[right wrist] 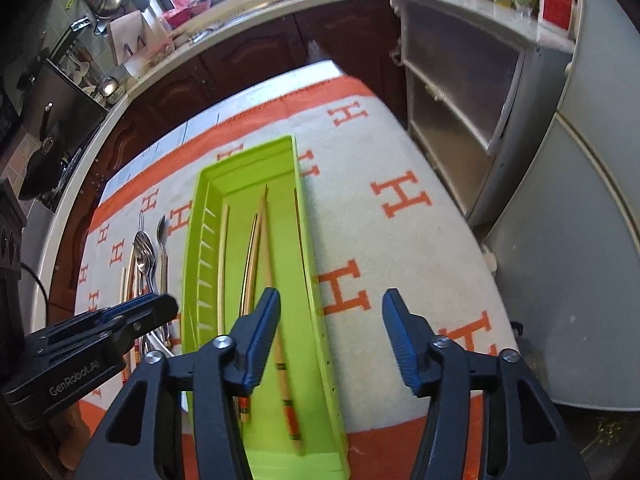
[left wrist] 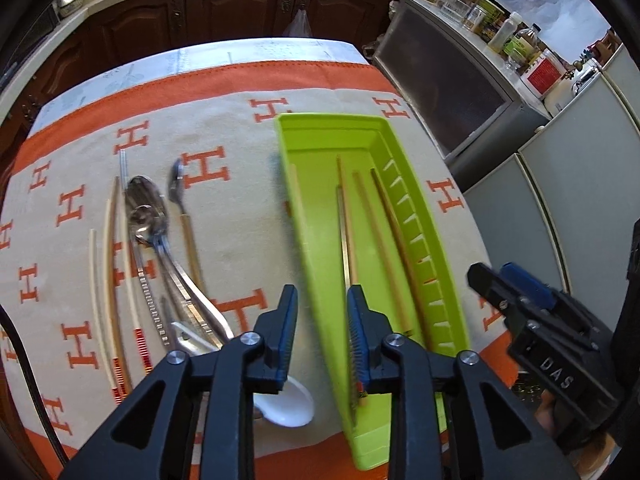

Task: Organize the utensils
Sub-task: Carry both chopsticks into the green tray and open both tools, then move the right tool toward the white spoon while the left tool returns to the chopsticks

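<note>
Green plastic makes up the tray (left wrist: 320,136), a long, shallow organiser lying lengthwise on the orange-and-cream cloth (left wrist: 240,208); every place below is given from it. Inside it lie several chopsticks (left wrist: 384,240), thin wooden and pale sticks running along its length, with a ribbed rack (left wrist: 416,236) along its right wall as the left wrist view shows it.

Left of the tray, well apart from its wall, sits the unsorted pile: metal spoons (left wrist: 148,212) overlapping one another, a wooden-handled spoon (left wrist: 182,208) just beside them, more pale chopsticks (left wrist: 108,264) further left, and a white ceramic spoon (left wrist: 288,404) near the tray's near-left corner.

By my judgement the chopsticks are light, stiff and smooth, so they would roll or swivel if pinched at a tip; a hold near the middle or the thicker decorated end looks safer. The metal spoons seem slick and heavier at the bowl, best taken on the flat handle. The ceramic spoon is the fragile one and wants a gentle set-down.

The left gripper (left wrist: 322,300) hangs over the tray's left wall, its fingers moderately apart, holding nothing. The right gripper (right wrist: 330,304) hovers above the tray's right wall and the cloth beyond it, fingers spread wide and empty, one finger (right wrist: 264,320) over the chopsticks in the tray.
</note>
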Action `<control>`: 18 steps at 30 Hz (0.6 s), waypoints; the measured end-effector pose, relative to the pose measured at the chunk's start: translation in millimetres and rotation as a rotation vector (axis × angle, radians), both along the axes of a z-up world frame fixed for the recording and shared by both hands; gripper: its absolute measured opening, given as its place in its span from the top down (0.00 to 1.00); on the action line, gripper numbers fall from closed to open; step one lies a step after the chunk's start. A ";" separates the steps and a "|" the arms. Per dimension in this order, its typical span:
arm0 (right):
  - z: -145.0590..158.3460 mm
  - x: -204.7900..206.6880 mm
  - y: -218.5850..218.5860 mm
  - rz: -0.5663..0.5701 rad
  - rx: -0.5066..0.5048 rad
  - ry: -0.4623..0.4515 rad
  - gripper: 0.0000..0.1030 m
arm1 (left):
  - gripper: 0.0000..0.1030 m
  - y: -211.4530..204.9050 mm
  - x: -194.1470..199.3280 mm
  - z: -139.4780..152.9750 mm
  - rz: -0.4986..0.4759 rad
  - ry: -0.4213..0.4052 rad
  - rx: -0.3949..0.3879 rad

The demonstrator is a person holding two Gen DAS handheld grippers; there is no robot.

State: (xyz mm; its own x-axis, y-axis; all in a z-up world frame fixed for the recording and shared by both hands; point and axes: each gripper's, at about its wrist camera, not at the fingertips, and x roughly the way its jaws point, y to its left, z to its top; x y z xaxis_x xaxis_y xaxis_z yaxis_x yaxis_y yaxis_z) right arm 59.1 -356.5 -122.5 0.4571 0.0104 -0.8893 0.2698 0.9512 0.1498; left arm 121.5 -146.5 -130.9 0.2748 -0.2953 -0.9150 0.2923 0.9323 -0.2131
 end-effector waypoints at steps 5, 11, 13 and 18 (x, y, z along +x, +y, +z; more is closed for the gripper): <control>8.6 -1.5 20.3 0.067 -0.028 -0.030 0.40 | 0.63 34.6 -10.9 2.8 0.050 -0.009 0.016; 4.0 -3.3 45.3 0.118 -0.026 -0.009 0.40 | 0.47 70.2 -32.3 7.5 0.099 -0.082 0.092; 0.0 -3.9 49.6 0.117 -0.005 0.012 0.40 | 0.43 83.5 -38.6 8.9 0.121 -0.117 0.124; -5.2 -6.0 62.4 0.138 -0.027 0.044 0.40 | 0.38 116.7 -49.6 8.1 0.183 -0.147 0.180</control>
